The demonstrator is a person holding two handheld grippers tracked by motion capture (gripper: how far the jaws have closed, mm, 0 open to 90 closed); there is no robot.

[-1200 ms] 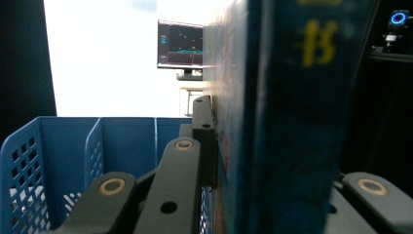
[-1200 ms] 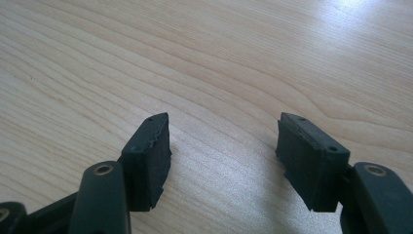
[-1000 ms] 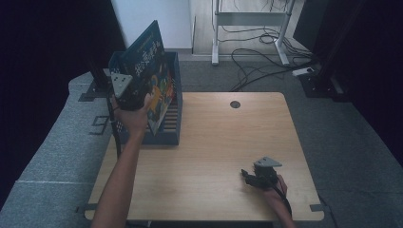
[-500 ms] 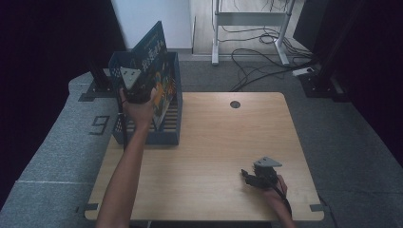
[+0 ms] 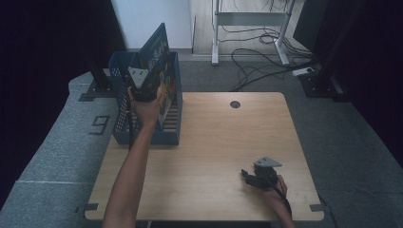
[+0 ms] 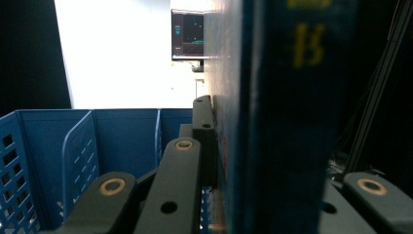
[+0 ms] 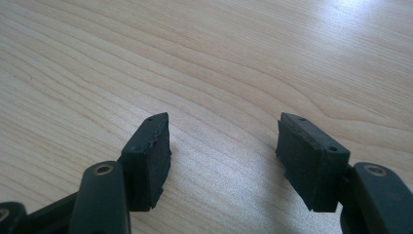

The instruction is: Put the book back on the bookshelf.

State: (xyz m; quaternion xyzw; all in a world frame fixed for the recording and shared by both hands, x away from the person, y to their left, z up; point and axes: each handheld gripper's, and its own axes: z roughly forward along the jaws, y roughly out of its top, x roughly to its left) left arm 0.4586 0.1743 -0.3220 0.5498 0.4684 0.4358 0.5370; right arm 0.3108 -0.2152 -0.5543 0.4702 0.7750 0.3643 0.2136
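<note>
The left gripper [image 6: 243,195] clamps a dark blue book [image 6: 287,126] upright between its black jaws — one jaw flat against the book's left face, the other at lower right. Yellow print marks the spine. Behind and below stands a blue crate [image 6: 53,161] with slotted dividers — beyond it, a bright white wall [image 6: 117,53] and a small screen [image 6: 187,34].

A dark blue book [image 5: 159,71] with yellow lettering and an orange-toned cover picture; a blue perforated plastic crate [image 5: 147,133]; a pale, streaky wood-grain table [image 5: 209,152]; black gripper jaws; grey speckled floor [image 5: 47,156].
</note>
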